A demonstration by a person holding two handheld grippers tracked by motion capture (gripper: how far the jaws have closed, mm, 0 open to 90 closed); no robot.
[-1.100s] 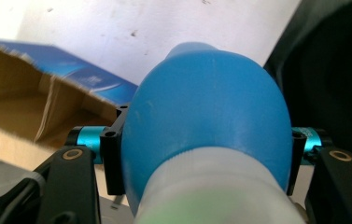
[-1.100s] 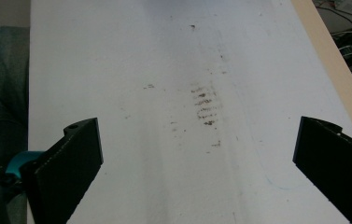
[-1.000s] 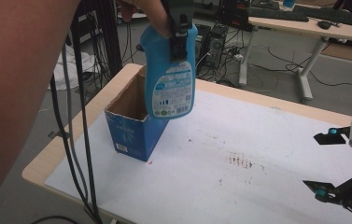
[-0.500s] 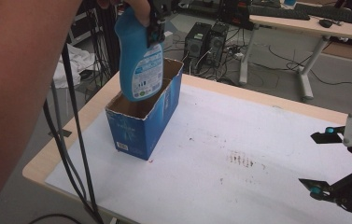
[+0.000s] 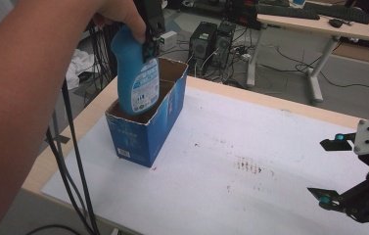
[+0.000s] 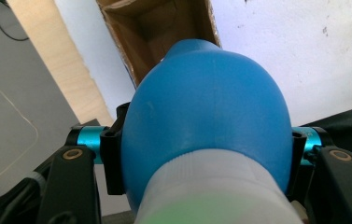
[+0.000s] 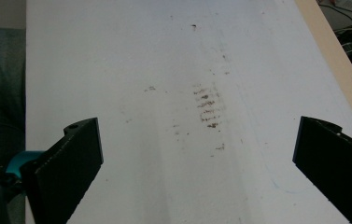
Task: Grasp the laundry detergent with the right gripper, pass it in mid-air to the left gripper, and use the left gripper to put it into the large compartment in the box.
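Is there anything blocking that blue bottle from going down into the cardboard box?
Nothing visible does. The blue bottle, clamped in the left gripper, already has its bottom inside the open top of the cardboard box. In the left gripper view the box interior beneath it looks bare. The right gripper waits far off, jaws open.

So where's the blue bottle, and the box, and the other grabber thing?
blue bottle (image 5: 138, 88): high view, on its label.
cardboard box (image 5: 143, 137): high view, on its blue front wall.
right gripper (image 5: 330, 172): high view, midway between its open fingertips.
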